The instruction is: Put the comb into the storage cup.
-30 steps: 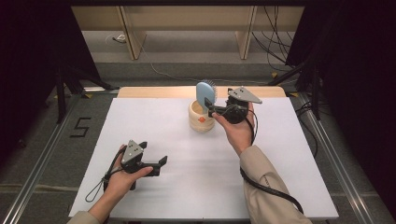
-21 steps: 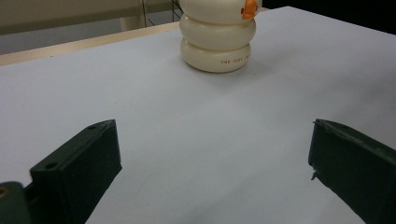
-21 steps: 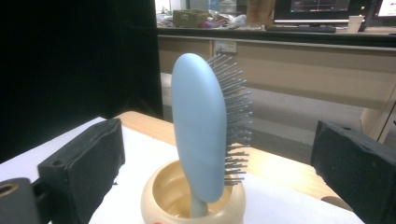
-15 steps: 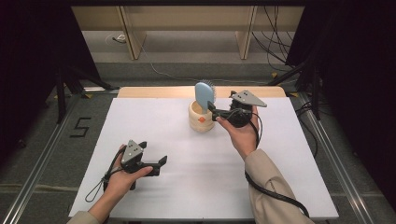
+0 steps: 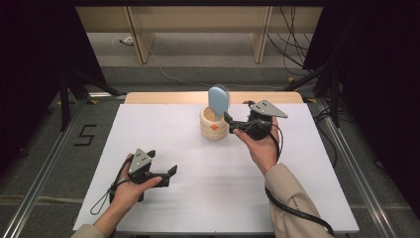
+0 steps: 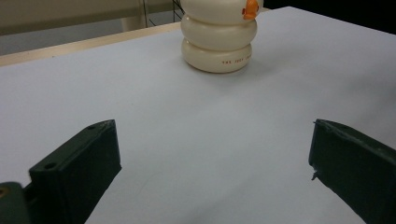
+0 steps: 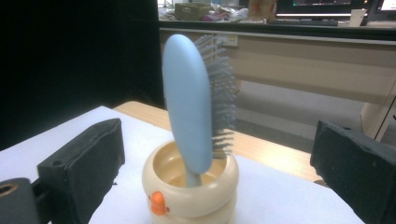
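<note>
A white table (image 5: 208,198) with a wooden strip along its far edge stands on a grey floor, dark curtains on both sides and wooden furniture legs beyond it. Toward the far middle of the table sits a cream holder (image 5: 214,125) shaped like stacked rings, with a small orange mark on its near side. A light blue hairbrush (image 5: 218,101) stands in it handle down, nearly upright, its oval head above the rim and its grey bristles turned to the far side. The right gripper (image 5: 229,119) is held above the table just right of the holder, at about the height of its rim, pointing left at it; in the right gripper view its two black jaws stand wide apart with the brush and holder in the gap between them but farther on, touching neither. The left gripper (image 5: 171,172) rests low on the near left of the table, well apart from the holder, pointing right. In the left gripper view its jaws are also spread wide with bare tabletop between them, and the holder (image 6: 219,42) stands far ahead.
</note>
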`<state>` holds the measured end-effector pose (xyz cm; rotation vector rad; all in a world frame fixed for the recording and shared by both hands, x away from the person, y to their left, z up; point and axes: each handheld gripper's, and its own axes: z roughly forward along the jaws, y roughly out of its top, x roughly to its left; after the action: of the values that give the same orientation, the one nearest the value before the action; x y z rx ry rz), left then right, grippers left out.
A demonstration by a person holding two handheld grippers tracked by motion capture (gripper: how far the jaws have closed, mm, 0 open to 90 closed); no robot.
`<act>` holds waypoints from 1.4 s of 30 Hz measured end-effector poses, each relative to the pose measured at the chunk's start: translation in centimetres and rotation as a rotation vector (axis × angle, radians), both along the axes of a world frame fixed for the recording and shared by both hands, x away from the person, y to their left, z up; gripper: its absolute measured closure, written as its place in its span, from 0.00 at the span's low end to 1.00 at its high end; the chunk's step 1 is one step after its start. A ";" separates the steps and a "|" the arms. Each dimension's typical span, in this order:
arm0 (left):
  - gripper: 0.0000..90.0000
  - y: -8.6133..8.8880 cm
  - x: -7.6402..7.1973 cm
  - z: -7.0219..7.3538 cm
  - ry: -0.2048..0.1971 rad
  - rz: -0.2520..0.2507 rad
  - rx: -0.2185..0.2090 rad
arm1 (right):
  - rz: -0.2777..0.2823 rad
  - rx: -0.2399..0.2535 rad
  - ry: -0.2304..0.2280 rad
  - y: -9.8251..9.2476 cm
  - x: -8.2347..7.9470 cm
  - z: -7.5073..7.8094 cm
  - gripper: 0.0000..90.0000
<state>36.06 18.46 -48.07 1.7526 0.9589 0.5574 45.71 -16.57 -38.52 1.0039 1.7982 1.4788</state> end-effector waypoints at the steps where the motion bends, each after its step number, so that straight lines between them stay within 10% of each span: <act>1: 0.02 0.0 0.0 0.0 0.000 0.000 0.000 | 0.001 0.003 0.001 -0.1 -0.1 0.0 0.04; 42: 0.02 0.1 0.0 0.1 -0.002 0.006 0.003 | -0.034 -0.026 0.025 -5.1 -3.6 -0.9 0.04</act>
<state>36.09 18.59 -48.00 1.7521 0.9632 0.5644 42.07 -21.65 -39.42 1.0389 1.8050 1.4247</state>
